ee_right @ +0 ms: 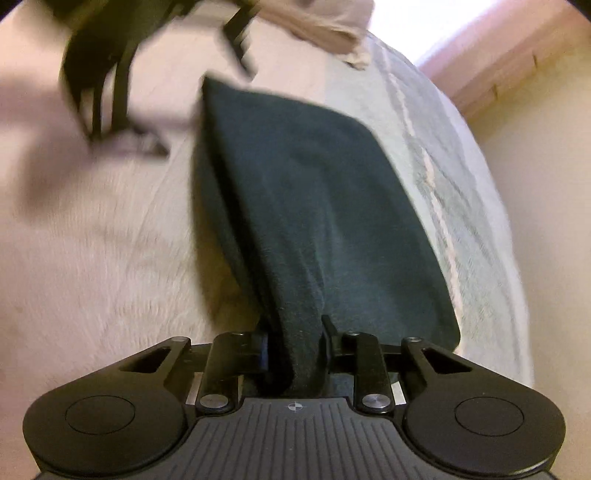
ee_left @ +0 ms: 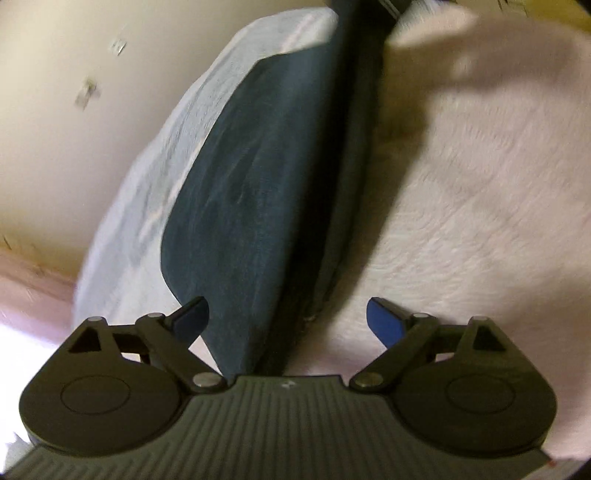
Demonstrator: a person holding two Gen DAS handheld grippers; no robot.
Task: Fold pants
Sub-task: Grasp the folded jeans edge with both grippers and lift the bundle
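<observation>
Dark teal pants run lengthwise away from me in the left wrist view, one layer raised and folded along a dark crease. My left gripper is open, its blue-padded fingers standing on either side of the near end of the pants without closing on the cloth. In the right wrist view the same pants spread out ahead, and my right gripper is shut on a bunched edge of them. The other gripper shows as a dark blur at upper left.
The pants lie on a fluffy white-pink blanket beside a pale blue-green bedcover. A cream wall borders the bed. A beige crumpled cloth lies at the far end.
</observation>
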